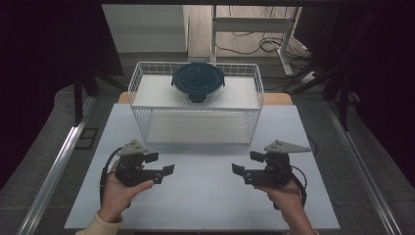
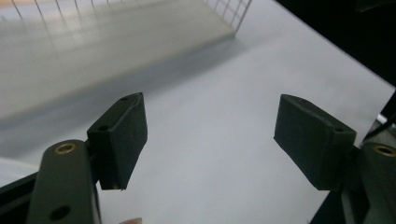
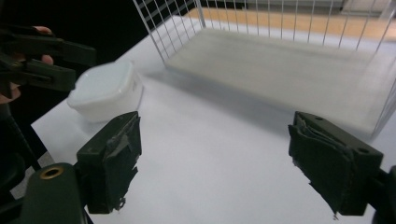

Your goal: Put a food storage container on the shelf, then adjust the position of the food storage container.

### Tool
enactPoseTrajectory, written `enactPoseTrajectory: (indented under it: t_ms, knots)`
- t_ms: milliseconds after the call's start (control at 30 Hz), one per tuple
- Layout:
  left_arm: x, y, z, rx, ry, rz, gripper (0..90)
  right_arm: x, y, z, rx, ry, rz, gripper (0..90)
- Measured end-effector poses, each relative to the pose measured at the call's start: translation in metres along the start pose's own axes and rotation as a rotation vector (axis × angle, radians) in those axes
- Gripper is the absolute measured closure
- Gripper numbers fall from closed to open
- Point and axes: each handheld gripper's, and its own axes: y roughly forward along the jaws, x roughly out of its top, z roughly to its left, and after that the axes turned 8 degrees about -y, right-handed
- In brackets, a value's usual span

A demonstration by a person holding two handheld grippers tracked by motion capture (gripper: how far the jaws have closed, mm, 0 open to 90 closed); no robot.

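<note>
Two grippers sit low over the near half of the white desk (image 1: 205,196), one in each of your hands. Your left gripper (image 1: 160,165) is toward the near left corner and your right gripper (image 1: 247,163) toward the near right corner, and they point inward at each other. Both sets of fingers stand wide apart with nothing between them; the left gripper view shows bare desk between its black pads, and the right gripper view shows the same. A white wire basket (image 1: 195,128) stands at the far edge of the desk, centred. Inside it, against its far side, sits a round clear container (image 1: 198,83) with a dark blue clip-on lid. The container looks like glass, so expect it to be stiff, fairly heavy, smooth-walled and breakable if dropped. The lid rim and its side clips look like the surest places to take hold, from above, over the basket wall. In the right gripper view, a small white lidded tub (image 3: 105,89) rests near the left edge of the desk, just beside your left gripper.
</note>
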Motion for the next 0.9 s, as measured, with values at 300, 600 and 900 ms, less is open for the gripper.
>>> enactPoseTrajectory:
  t_ms: [300,600,900]
  knots:
    - [-0.016,0.000,0.008,0.020,-0.004,0.037,25.3,-0.027,0.020,0.002,0.003,-0.019,0.095,17.3]
    - [-0.016,0.000,0.004,0.024,0.000,0.031,23.8,-0.028,0.018,0.001,-0.011,-0.019,0.094,17.3]
    - [-0.010,-0.015,0.005,0.034,0.010,0.020,23.9,-0.029,0.015,0.001,-0.003,-0.007,0.097,17.4]
